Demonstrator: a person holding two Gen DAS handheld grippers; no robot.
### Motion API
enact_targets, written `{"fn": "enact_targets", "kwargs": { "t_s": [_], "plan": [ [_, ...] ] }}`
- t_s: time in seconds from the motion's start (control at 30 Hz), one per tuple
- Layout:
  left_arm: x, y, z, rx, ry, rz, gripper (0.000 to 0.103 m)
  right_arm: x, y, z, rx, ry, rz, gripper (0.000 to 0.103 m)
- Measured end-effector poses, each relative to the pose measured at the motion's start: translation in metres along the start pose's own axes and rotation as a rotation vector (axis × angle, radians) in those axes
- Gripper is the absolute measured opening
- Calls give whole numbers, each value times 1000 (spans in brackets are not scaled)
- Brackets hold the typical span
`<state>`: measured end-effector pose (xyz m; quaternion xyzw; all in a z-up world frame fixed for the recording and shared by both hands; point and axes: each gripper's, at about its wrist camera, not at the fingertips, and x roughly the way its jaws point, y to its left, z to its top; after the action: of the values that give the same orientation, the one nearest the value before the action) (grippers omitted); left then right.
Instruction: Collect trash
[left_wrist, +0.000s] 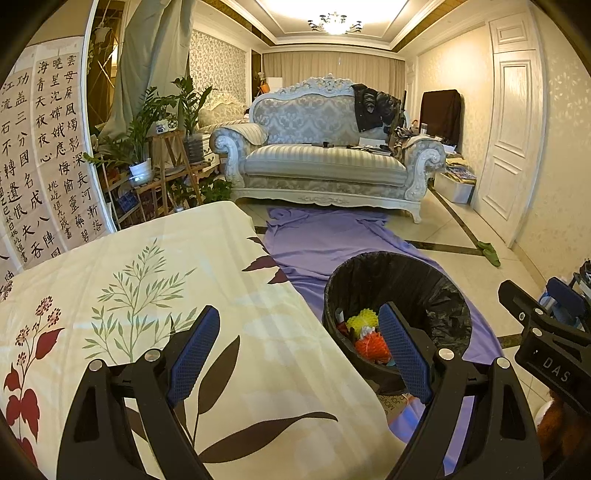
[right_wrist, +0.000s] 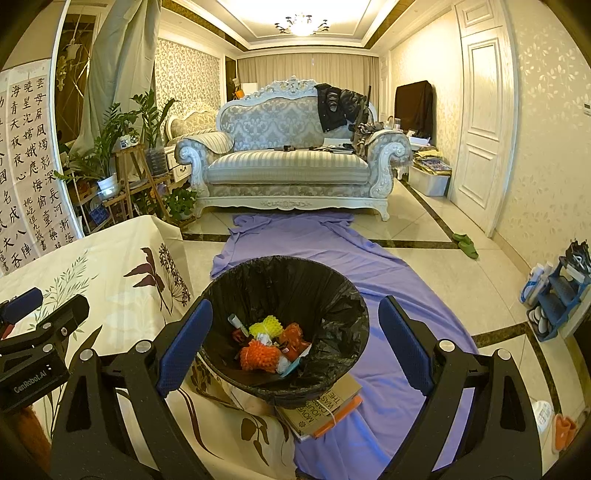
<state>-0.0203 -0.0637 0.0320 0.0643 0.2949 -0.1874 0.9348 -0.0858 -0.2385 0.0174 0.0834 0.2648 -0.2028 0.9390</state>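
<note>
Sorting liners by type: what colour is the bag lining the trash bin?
Black: the bin liner shows best in the right wrist view.

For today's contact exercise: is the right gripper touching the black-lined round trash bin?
Apart. In the right wrist view the right gripper is open and empty, and the black-lined round trash bin sits lower, its rim passing behind the raised blue pads.

One black-lined trash bin (right_wrist: 284, 325) holds two orange mesh balls (right_wrist: 258, 355) and one yellow (right_wrist: 266, 328); two books (right_wrist: 325, 410) beneath, one sofa (right_wrist: 288, 162) behind.
</note>
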Motion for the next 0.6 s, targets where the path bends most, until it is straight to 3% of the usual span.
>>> {"fn": "enact_targets", "kwargs": {
  "t_s": [0.6],
  "plan": [
    [0,-2,-1,-2,-1,-3,85,-2,1,3,0,-3,-1,89]
  ]
}}
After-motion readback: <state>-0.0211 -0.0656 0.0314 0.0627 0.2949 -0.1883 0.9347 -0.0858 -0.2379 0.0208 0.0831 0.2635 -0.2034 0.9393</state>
